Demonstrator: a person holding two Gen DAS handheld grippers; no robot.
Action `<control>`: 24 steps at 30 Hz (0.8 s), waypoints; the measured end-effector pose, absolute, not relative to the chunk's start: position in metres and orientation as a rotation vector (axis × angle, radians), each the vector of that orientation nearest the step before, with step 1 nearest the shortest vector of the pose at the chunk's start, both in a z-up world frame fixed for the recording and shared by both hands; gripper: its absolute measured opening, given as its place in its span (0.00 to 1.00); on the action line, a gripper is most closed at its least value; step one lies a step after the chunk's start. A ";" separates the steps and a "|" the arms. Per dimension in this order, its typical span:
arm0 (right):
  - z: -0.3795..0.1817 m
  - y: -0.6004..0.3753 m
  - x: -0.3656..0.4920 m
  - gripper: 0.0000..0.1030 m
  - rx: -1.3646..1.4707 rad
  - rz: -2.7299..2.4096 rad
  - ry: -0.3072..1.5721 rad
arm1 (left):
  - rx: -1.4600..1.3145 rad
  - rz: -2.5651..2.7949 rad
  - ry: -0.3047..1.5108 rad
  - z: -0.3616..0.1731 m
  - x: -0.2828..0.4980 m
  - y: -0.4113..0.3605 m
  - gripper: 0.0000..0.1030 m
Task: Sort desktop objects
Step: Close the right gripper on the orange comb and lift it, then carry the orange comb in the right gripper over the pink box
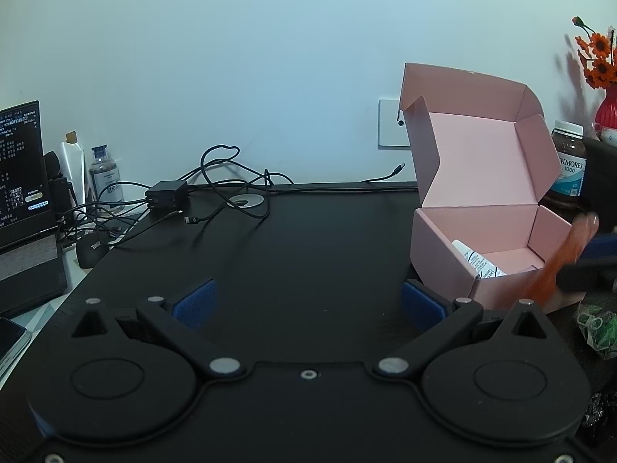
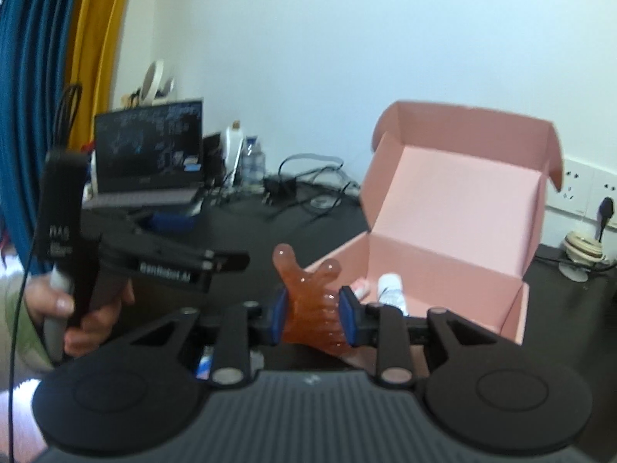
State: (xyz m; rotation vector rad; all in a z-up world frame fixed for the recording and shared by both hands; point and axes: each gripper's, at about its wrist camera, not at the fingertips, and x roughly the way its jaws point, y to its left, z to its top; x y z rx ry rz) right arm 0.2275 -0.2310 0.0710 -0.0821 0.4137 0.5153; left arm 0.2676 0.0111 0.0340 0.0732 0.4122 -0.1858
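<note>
The right gripper (image 2: 312, 318) is clamped on a translucent orange plastic claw hair clip (image 2: 308, 301), just before the open pink cardboard box (image 2: 443, 270). Carry it level over the near wall, then release low. A white tube (image 2: 393, 289) already lies inside. The left gripper (image 1: 308, 301), left of the box, stands wide open and empty. Black cables (image 1: 231, 185) lie beyond, clear of the path.

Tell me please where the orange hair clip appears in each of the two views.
Left wrist view: the orange hair clip is at the right edge, blurred, in front of the pink box.
Right wrist view: it is at lower centre, clamped between the right gripper fingers.
Shared landmark: the open pink box.
</note>
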 end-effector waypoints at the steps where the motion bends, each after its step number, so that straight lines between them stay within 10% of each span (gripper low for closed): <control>1: 0.072 -0.232 0.229 0.27 -0.070 0.511 0.409 | 0.073 -0.186 0.413 0.034 0.268 0.011 1.00; 24: 0.091 -0.277 0.268 0.26 -0.201 0.299 0.401 | 0.076 -0.189 0.396 0.035 0.265 0.010 1.00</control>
